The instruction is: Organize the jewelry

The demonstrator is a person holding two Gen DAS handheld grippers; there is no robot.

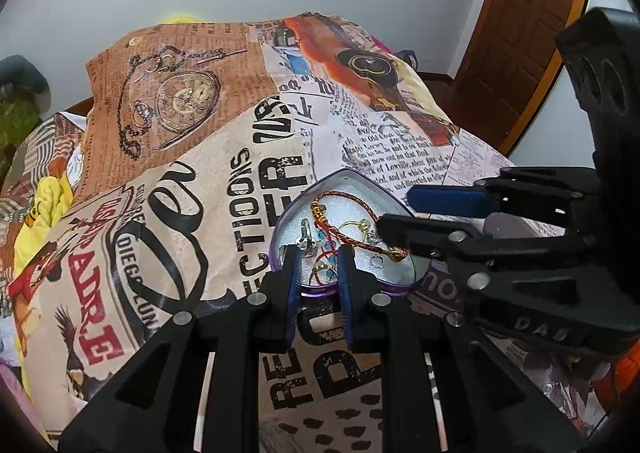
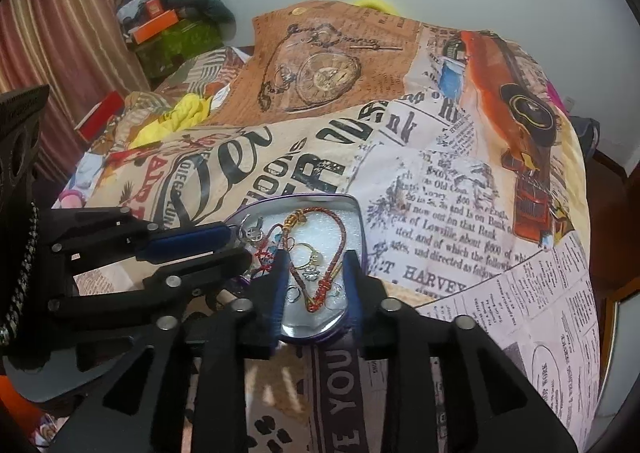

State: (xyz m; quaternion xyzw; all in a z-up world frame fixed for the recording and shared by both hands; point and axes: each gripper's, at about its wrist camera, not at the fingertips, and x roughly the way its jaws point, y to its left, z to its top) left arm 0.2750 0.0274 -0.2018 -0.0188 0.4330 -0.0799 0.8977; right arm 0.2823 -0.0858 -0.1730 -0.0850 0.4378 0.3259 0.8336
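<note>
1. The left gripper [image 1: 319,273] hovers narrowly parted at the near rim of the heart-shaped tin [image 1: 416,273], holding nothing.
2. The right gripper [image 2: 316,277] stands open over the red cord bracelet [image 2: 316,253]; closing could snag the gold rings [image 2: 308,253].
3. A nudge could slide the tin across the soft bedspread [image 1: 200,193].

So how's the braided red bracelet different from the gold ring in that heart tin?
The braided red bracelet is a long cord lying in a wide loop across the white lining; the gold ring is a small rigid hoop lying inside that loop. The bracelet is woven thread with a gold knot; the ring is bare shiny metal. Both lie loose in the heart-shaped tin, neither held by a gripper.
</note>
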